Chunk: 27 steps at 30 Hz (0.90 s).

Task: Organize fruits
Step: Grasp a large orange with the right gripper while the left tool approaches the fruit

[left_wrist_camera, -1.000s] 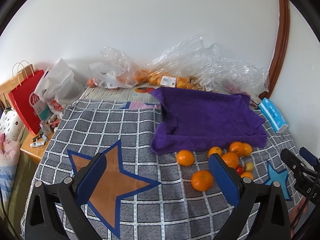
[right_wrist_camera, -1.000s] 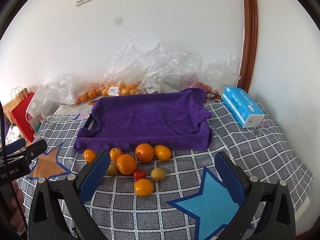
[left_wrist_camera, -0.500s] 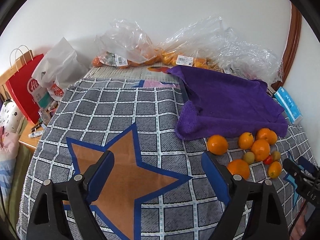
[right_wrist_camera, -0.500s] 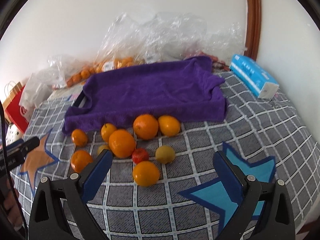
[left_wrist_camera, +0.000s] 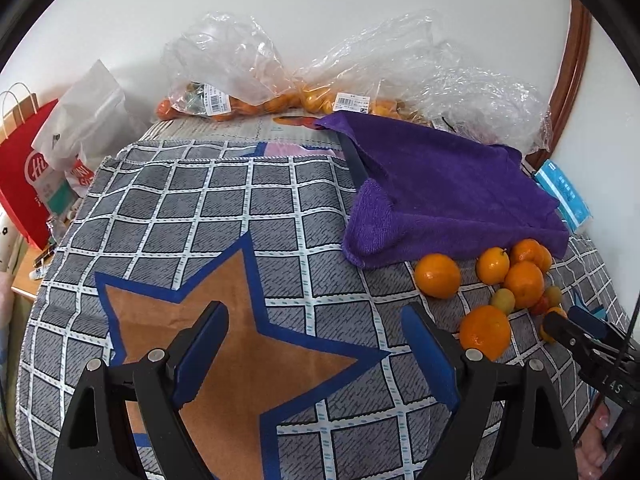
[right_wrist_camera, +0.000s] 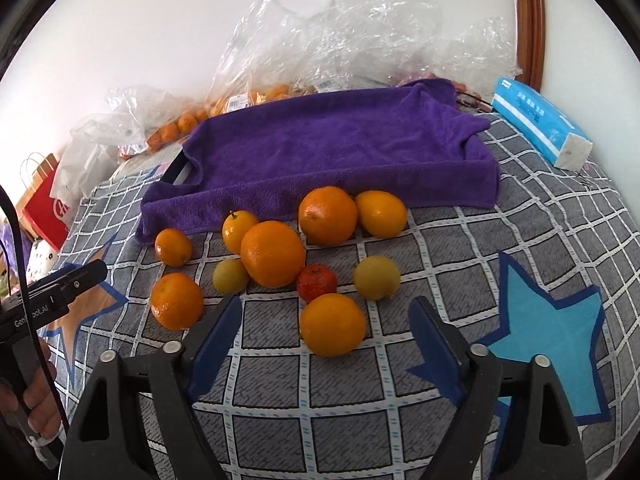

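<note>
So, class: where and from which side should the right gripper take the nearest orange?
Grip the nearest orange across its widest middle, coming straight from the front. It is round, sits between the open right gripper fingers, and only the small red fruit crowds its far side.

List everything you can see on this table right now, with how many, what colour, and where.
Loose citrus fruits: seven, orange, on the checked cloth in front of the purple towel.
Small yellow-green fruits: two, among the oranges.
Small red fruit: one, middle of the cluster.
Purple towel: one, draped over a tray behind the fruit.
Checked cloth: one, grey with star patches, covering the table.
Plastic bags: several, clear, some holding orange fruit, against the wall.
Tissue pack: one, blue, right of the towel.
Paper bag: one, red, off the left edge.
Left gripper: open, over the brown star.
Right gripper: open, fingers either side of the nearest orange.
</note>
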### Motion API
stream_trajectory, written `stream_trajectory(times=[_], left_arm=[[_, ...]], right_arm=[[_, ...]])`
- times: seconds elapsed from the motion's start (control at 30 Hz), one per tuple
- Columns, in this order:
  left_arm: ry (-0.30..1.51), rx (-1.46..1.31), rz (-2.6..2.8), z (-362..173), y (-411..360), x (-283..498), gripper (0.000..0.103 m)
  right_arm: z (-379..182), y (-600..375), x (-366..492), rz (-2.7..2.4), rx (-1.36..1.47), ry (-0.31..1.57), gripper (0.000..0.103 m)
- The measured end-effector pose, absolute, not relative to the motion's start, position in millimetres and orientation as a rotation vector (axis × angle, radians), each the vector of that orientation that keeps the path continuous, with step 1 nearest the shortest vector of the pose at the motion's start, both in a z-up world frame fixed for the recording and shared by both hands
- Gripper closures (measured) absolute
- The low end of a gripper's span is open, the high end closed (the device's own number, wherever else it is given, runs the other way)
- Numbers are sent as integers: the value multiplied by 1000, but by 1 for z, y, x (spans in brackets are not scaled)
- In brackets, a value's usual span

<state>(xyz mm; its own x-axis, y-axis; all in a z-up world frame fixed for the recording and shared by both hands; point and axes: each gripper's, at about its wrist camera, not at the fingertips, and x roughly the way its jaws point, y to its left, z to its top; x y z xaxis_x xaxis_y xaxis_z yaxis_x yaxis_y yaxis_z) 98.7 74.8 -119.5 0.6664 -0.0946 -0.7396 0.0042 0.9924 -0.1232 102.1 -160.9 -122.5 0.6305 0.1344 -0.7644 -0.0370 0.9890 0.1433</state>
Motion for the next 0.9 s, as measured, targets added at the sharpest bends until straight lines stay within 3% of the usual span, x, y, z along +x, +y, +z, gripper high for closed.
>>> stream_trajectory(times=[0.5,0.9], left_arm=[[856,-167,-52,-135,82,98,16],[864,-163,-37,-136,83,99,16]], right_arm=[[-137,-145,115,81,49,931,67],[-134,-147,109,88,30,921,68]])
